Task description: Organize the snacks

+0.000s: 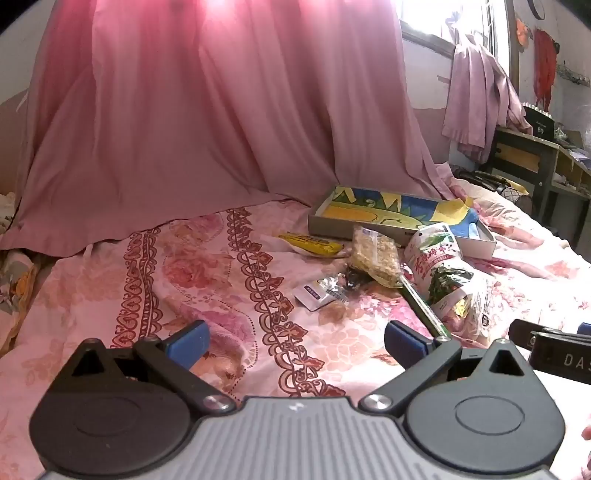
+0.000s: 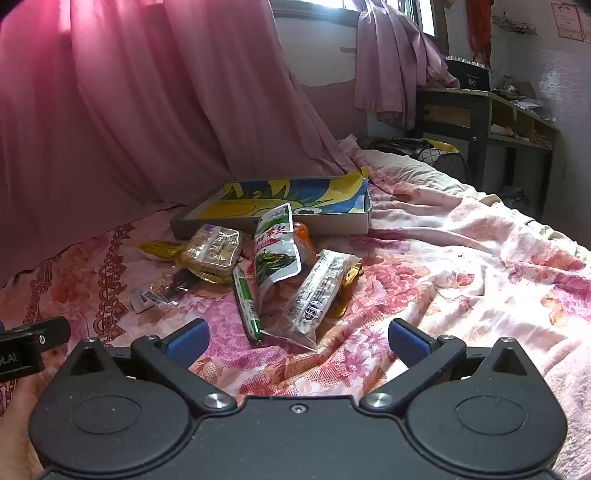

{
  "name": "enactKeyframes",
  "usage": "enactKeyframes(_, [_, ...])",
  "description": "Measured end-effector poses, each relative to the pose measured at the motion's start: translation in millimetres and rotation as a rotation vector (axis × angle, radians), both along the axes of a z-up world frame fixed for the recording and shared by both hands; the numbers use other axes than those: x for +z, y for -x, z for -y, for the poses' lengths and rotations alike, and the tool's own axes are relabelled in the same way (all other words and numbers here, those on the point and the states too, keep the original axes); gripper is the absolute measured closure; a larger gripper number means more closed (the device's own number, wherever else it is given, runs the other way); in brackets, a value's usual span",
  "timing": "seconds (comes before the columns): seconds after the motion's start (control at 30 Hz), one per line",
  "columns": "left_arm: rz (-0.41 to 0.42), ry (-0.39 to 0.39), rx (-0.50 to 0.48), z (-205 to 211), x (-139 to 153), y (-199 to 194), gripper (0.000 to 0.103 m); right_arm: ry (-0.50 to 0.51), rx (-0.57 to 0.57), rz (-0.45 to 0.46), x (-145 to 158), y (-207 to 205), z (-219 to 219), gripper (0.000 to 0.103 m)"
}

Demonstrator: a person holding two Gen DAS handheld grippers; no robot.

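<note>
Right wrist: right hand-held gripper [image 2: 297, 341] spread wide, level above bedspread [image 2: 443, 266]; left hand-held gripper [image 1: 295, 343] likewise.

A pink curtain [image 1: 207, 110] filled the upper left of the frame, daylight came through a window [image 1: 443, 18] at upper right, a dark wooden desk [image 2: 480, 110] stood at right, and a floral bedspread [image 2: 461, 266] covered the foreground.

Daylight through window [image 1: 424, 14] | pink glare on curtain [image 1: 221, 92] (blown out) | edges bowed, corners seemingly vignetted
</note>
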State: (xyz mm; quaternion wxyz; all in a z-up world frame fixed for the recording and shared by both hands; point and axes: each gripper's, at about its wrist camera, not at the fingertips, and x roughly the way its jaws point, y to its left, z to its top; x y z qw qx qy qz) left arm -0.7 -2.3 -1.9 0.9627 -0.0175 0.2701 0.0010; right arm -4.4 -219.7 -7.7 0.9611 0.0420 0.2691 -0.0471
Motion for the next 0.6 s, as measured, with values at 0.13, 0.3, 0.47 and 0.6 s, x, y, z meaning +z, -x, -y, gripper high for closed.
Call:
enactKeyframes(0.13, [0.0,0.001,0.0,-0.2,-0.1,-0.2,0.0,0.0,0.0,0.001,0.1,0.1,0.1,0.0])
enactKeyframes(0.3, [-0.001,0.003,-0.001,-0.9,0.5,-0.5,0.0,-0.002,-0.001,0.001,0.2,0.1,0.5,0.0])
enactKeyframes(0.47, [-0.001,0.003,-0.004,-1.1,0.8,-0.5,0.0,-0.004,-0.002,0.001,0.1,0.0,0.5,0.001])
enactKeyframes(0.6, [-0.001,0.005,-0.002,-0.9,0.7,-0.6,0.0,-0.005,-0.002,0.001,0.3,0.1,0.7,0.001])
